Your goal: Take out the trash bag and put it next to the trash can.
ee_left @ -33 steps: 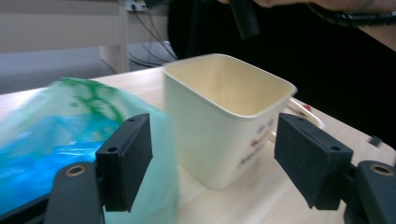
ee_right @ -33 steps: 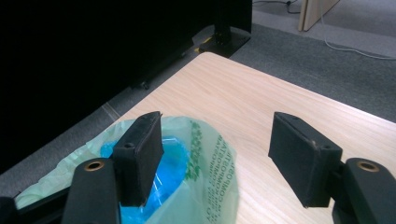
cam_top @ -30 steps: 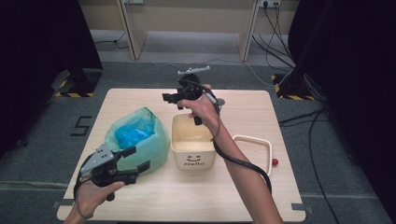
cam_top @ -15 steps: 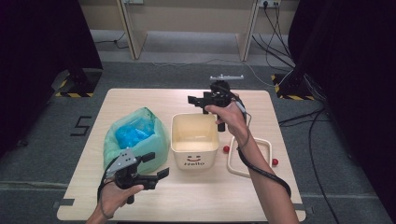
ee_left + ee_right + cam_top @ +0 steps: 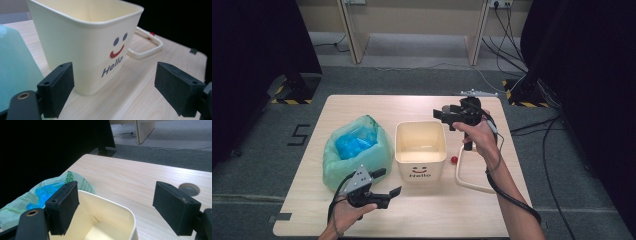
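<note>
A cream bin with a smiley and "Hello" stands mid-table, upright and empty inside. Left of it lies a green plastic bag with blue contents. My left gripper is low at the bin's front left corner and open; its jaws have opened wider, with nothing gripped, and the bin lies just ahead of them. My right gripper hovers by the bin's back right corner, open; its jaws have just been opening, with nothing between them. It looks across the bin's rim toward the bag.
A white loop handle with a red ball at its end lies on the table right of the bin. A round cable hole sits in the tabletop. Dark curtains flank the table; cables run over the floor behind.
My right gripper has swung rightward from above the bin's back edge to its back right corner. The left hand has moved right and lower, toward the bin's front.
</note>
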